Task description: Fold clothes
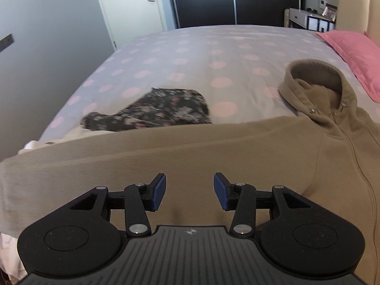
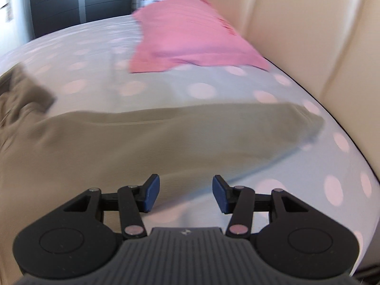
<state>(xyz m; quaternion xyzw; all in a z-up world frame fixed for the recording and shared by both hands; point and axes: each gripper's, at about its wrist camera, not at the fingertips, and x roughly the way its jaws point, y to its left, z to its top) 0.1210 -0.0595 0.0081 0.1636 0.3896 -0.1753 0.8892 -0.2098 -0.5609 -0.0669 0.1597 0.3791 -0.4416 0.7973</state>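
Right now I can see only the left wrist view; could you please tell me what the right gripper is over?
Observer: The right gripper is open and empty, above the hoodie's right sleeve.
Operator: Thank you. Where does that sleeve end?
Observer: Its cuff lies flat on the spotted bedspread, short of the cream headboard.
Operator: Is anything lying on the sleeve?
Observer: Nothing; the pink pillow lies further up the bed, clear of it.

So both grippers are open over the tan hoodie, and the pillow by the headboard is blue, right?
Not quite: the pillow is pink, as the right wrist view shows. The rest holds: left gripper and right gripper are open over the tan hoodie.
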